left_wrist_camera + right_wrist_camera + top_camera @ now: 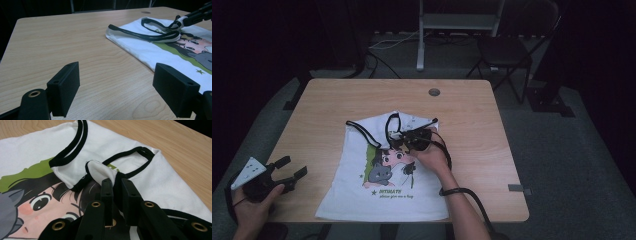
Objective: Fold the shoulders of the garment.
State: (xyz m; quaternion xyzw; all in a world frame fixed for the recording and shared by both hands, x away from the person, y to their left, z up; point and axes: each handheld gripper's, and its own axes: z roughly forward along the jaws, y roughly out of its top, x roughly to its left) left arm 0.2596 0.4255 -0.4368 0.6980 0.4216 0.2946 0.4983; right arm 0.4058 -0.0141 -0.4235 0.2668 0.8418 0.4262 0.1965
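Nearest to me, at about seven o'clock on the table's near-left corner, the left gripper [292,174] sits in the person's hand with its jaws wide apart and nothing between them, well apart from the garment. Past it, across the middle of the wooden table [327,100], lies the white tank top [362,192] with its cartoon print, hem toward the near edge at six o'clock and straps toward twelve. The right gripper [115,182] is over the chest of the print with its jaws together, clamped on a pinch of the black-trimmed strap [100,171], which stands up in a small fold above the flat cloth. To my eye the hold is thin: only the trim edge and a little white fabric sit between the pads, so a quick pull could slide the strap out, or the pull could drag the whole top across the smooth wood, since nothing pins the hem. The left hand is too far off to steady it. The loose neckline loop [72,147] lying beside the pinch could also get caught up and folded askew. I cannot tell how many layers are caught, because the jaws cover the pinch itself. The right hand hides part of the print, and at twelve o'clock, beyond the far edge, the chair [507,50] and the floor sink into darkness.
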